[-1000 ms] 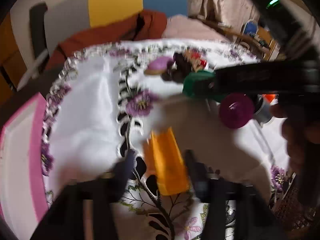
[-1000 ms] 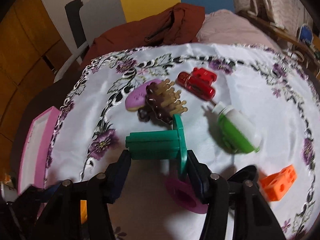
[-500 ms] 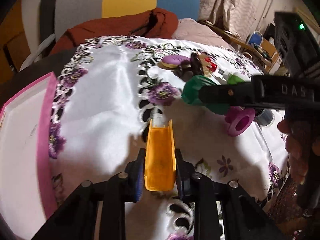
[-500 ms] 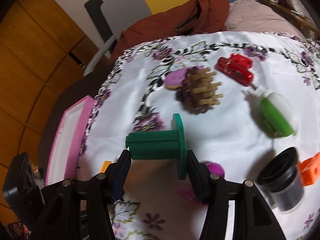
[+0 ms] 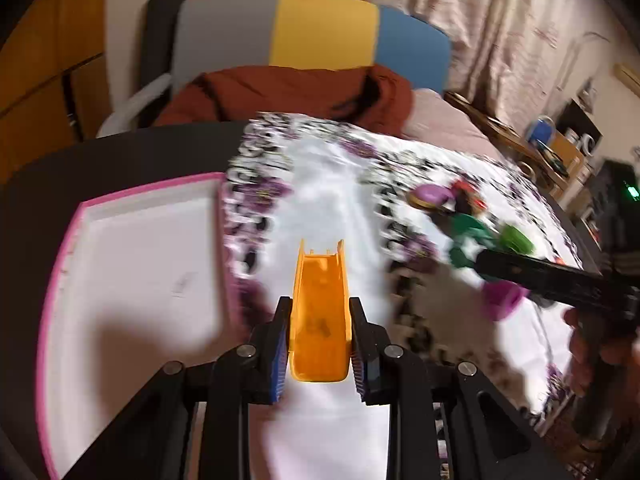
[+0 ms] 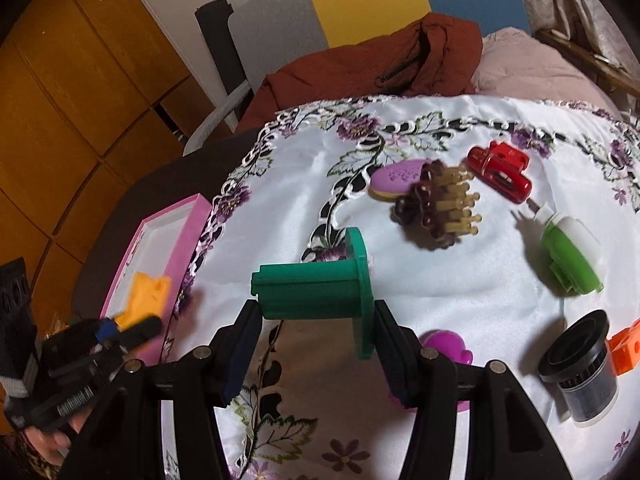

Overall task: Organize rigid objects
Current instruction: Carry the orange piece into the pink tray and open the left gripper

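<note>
My left gripper point(image 5: 319, 344) is shut on an orange channel-shaped piece point(image 5: 320, 312) and holds it above the cloth, next to the pink-rimmed white tray point(image 5: 152, 190). In the right wrist view the left gripper point(image 6: 120, 330) carries that orange piece point(image 6: 146, 294) over the near end of the tray point(image 6: 188, 224). My right gripper point(image 6: 316, 320) is shut on a green flanged spool point(image 6: 312, 288), held sideways above the flowered tablecloth point(image 6: 304, 184). In the left wrist view the spool point(image 5: 468, 240) shows blurred at the right.
On the cloth lie a purple cookie point(image 6: 398, 178), a brown brush point(image 6: 438, 210), a red clip point(image 6: 500, 170), a green-and-white bottle point(image 6: 570, 254), a black-lidded jar point(image 6: 580, 368), an orange block point(image 6: 626, 346) and a magenta cup point(image 6: 448, 350). A chair with a rust jacket point(image 6: 380, 64) stands behind.
The left gripper shut on the orange piece, lifted it off the cloth and carried it left to the pink tray. The right gripper, still gripping the green spool, drifted left a little.
</note>
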### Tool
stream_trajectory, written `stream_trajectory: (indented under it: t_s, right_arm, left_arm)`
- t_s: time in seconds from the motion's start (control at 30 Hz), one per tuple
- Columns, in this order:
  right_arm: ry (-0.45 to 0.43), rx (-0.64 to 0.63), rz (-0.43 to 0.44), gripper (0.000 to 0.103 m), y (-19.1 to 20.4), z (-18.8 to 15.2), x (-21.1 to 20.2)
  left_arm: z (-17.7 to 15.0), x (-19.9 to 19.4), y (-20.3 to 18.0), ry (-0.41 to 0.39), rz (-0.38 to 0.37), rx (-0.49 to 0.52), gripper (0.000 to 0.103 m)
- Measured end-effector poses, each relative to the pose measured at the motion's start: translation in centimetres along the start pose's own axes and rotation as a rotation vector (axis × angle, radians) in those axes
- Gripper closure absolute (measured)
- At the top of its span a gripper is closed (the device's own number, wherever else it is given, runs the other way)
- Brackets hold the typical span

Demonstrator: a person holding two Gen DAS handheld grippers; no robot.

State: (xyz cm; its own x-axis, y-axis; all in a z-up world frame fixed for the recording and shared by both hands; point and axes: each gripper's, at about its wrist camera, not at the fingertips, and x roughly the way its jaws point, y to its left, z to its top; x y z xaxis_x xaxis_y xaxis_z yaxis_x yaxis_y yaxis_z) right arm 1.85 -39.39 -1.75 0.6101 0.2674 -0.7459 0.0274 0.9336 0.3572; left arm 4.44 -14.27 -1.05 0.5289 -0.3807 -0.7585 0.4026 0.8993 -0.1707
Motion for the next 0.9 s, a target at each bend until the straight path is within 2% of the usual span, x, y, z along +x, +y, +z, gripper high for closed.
stream_trajectory:
  t_s: [0.27,0.47,0.6,0.73,0.9]
  right_arm:
    - [-0.087,-0.060,-0.025,0.047,1.9,0.0,-0.8]
    - [-0.084,-0.117,-0.031,0.047,4.1,-0.4,-0.1]
    - [-0.070,-0.108,0.018,0.047,5.5,-0.6,1.1]
    - [-0.059,-0.174,0.016,0.047,7.5,-1.2,2.0]
    - [-0.039,-0.154,0.064,0.047,8.4,-1.7,3.3]
  left_arm:
    - [1.5,1.0,8.1,0.008,0.139,-0.091,0.076]
    - [2.8,2.8,13.4,0.040,0.243,-0.139,0.076]
    - [3.4,4.0,16.2,0.081,0.272,-0.195,0.076]
    - [4.1,4.8,17.6,0.089,0.290,-0.202,0.076]
    - [4.8,6.3,18.5,0.107,0.302,-0.197,0.076]
